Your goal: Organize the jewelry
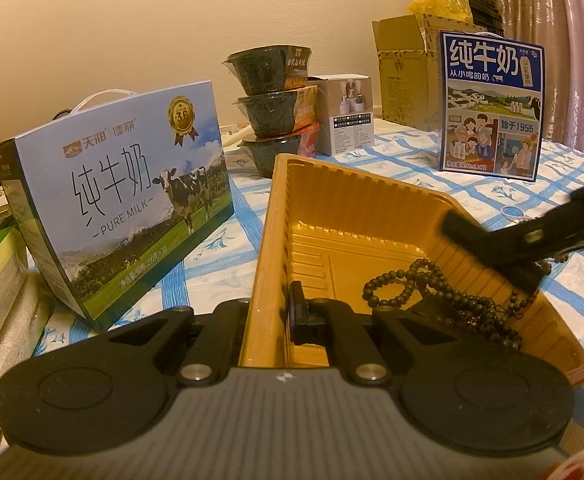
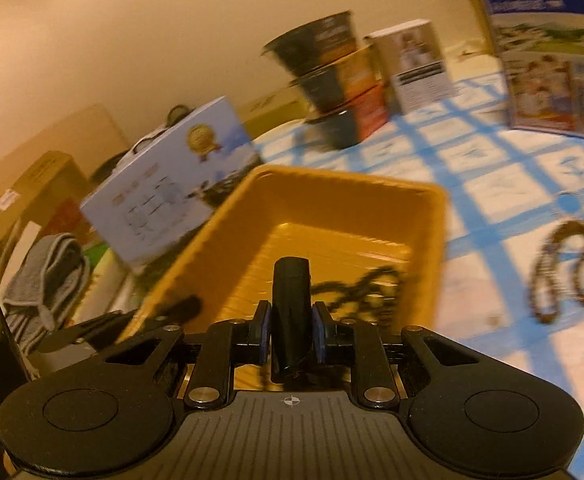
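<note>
The left gripper [image 1: 270, 312] is clamped shut on the near wall of the yellow tray [image 1: 276, 216], one finger inside and one outside, steadying it on the blue-checked tablecloth [image 1: 212, 248]. The right gripper [image 2: 291, 312] hovers over the tray's near right part with its blue pads closed on a dark oblong piece [image 2: 291, 280]. I can't say what that piece is; it may be a tassel or pendant, since beads seem to trail beside it. A tangle of dark bead strings [image 1: 408, 284] lies in the tray's near right corner. Another beaded strand [image 2: 568, 268] lies looped on the cloth to the right of the tray, well clear of it, and a thin pale ring [image 1: 512, 212] lies on the cloth further back. To my eye these strings are light and completely limp. They will sag, swing and bunch up as they are lifted, and the round beads look smooth enough to slip out of a shallow pinch. I would take the strand on the cloth where two runs of the loop lie close together, or at any larger piece on it, so the pads close on bulk and not on one bead. The tray looks thin and springy, so holding it by the wall makes sense. The big milk carton [image 1: 124, 208] to the left crowds that side.
</note>
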The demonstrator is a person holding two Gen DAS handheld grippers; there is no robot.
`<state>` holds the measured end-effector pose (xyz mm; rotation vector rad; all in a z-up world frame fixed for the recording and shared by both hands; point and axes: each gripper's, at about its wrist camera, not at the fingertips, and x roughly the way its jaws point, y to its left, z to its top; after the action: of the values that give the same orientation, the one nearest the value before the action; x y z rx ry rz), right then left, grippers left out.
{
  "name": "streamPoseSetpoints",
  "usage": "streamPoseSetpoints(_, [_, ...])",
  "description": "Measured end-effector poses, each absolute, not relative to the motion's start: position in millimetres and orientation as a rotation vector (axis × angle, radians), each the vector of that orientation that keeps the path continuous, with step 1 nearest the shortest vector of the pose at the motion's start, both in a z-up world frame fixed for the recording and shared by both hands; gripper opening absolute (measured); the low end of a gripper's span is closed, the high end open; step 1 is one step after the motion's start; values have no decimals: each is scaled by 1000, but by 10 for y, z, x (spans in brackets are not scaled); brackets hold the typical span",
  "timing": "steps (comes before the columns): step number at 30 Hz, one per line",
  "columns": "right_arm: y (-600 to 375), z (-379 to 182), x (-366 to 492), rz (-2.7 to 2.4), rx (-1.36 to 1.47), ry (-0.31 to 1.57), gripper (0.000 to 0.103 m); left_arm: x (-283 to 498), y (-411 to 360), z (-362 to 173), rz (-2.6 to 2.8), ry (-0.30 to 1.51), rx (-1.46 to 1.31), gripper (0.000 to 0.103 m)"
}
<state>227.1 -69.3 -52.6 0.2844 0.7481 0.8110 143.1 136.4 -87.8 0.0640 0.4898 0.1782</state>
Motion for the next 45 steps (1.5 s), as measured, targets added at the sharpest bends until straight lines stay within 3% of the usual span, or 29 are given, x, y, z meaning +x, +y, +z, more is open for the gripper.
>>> streamPoseSetpoints(16, [-230,-789,2303,829,180,744,25,1427,1358,-870,183,492,56,5])
streamPoseSetpoints(20, [-448,-692,2229,820,178,711,47,1426,1362,-879,184,494,53,5])
streamPoseSetpoints(21, [-522,-677,2209,812,177,702,48,1426,1362,-880,183,493,54,5])
streamPoseSetpoints(37, [-1629,-907,2287,550,142,747,48,1436,1372,-884,189,499,60,5])
streamPoseSetpoints(41, [-1584,-988,2350,574,74,731,37,1430,1364,-891,188,500,63,6])
streamPoseSetpoints(45, [-1505,-1077,2437,590,26,721,33,1432,1368,-895,187,500,63,6])
